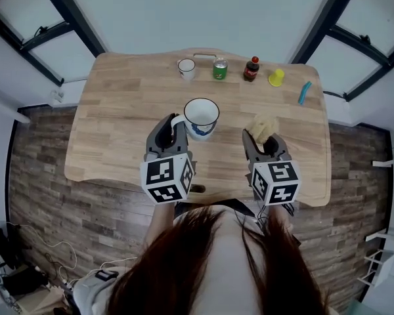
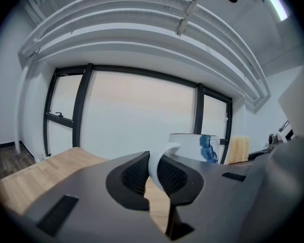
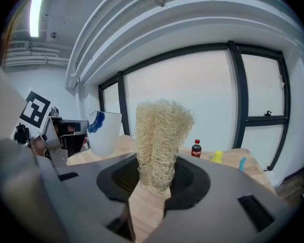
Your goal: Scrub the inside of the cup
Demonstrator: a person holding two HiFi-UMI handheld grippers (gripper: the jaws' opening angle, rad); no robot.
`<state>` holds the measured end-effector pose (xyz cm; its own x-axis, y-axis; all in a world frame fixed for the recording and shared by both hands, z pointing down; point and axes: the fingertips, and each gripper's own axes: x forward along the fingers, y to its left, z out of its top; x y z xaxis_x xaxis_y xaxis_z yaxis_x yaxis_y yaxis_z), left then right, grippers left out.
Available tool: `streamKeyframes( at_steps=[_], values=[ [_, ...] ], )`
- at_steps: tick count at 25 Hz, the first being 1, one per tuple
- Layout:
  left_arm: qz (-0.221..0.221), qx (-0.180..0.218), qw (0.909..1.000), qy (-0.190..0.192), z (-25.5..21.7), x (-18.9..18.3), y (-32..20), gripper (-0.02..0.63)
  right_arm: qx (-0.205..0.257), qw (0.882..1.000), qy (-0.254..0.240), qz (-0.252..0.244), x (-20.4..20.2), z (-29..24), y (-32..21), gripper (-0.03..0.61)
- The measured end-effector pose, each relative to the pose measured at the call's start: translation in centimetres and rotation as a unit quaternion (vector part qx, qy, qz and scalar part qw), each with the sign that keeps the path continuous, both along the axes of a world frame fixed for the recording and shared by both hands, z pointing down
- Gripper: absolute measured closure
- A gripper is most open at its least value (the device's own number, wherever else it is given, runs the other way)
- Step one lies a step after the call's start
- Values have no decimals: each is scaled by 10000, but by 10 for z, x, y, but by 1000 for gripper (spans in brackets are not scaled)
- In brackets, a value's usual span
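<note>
1. The left gripper [image 1: 173,131] is squeezing the white handle [image 2: 159,162] of the cup [image 1: 201,117]. Its two jaws are pressing on the handle from both sides.
2. The cup is standing upright near the middle of the wooden table [image 1: 118,110], with its open top facing up. It is white, with a dark rim and a blue picture on its side.
3. The right gripper [image 1: 261,138] is pinching a pale yellow scrubby sponge [image 3: 159,140]. Its jaws are closing on the bottom part, and the rest of the sponge is sticking up above them.
4. The sponge is sitting outside the cup, a little to the right of it, and is not touching it.
5. A row of things is standing along the far edge of the table: a small white mug [image 1: 186,68], a green can [image 1: 220,68], a dark bottle [image 1: 251,69] with a red label, a yellow thing [image 1: 276,77] and a blue thing [image 1: 305,92].
6. The person's long dark hair [image 1: 210,268] is hanging at the bottom of the head view.
</note>
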<state>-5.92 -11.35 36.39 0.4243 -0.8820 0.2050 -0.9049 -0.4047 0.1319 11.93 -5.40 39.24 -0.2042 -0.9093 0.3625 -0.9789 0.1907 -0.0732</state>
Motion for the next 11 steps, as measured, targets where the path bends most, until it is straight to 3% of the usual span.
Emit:
streamKeyframes(
  at_steps=[11],
  values=[
    [-205, 14, 9998, 41, 0, 4, -9, 581, 25, 10000, -37, -22, 21, 1, -13, 442]
  ],
)
